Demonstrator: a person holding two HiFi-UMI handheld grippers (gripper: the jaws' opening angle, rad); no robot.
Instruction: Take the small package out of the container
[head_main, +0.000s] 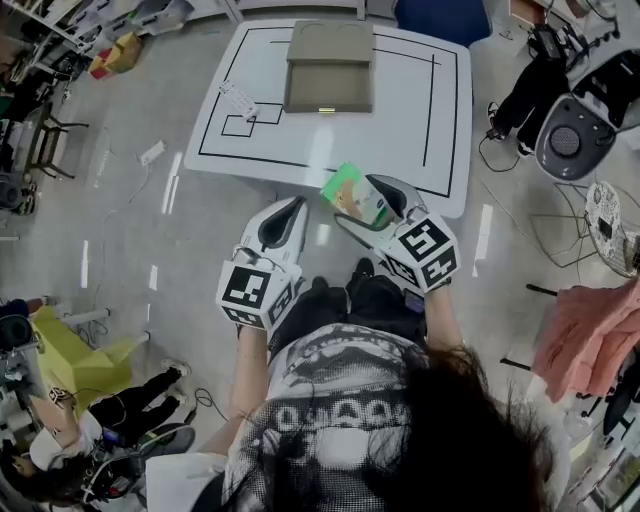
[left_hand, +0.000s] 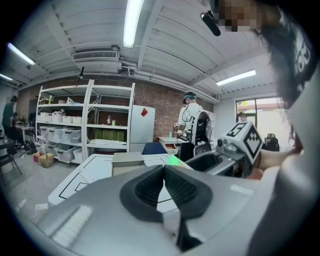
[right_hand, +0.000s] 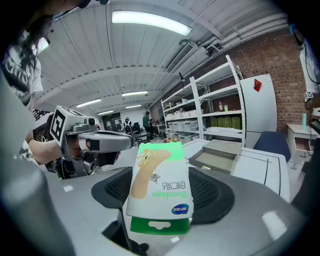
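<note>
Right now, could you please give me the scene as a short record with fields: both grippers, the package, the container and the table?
left gripper: jaws together, nothing between them
right gripper: jaws closed on the package
bandage package: white and green, out of the container, held near the table's front edge
container: open tan box, nothing visible inside, on the table's far side
table: white, marked with black lines

- The left gripper (head_main: 296, 208) sits centre left of the frame, its fingers (left_hand: 147, 189) pressed together on nothing.
- The right gripper (head_main: 368, 205) sits centre right, its fingers (right_hand: 112, 192) clamping a small package (head_main: 352, 190).
</note>
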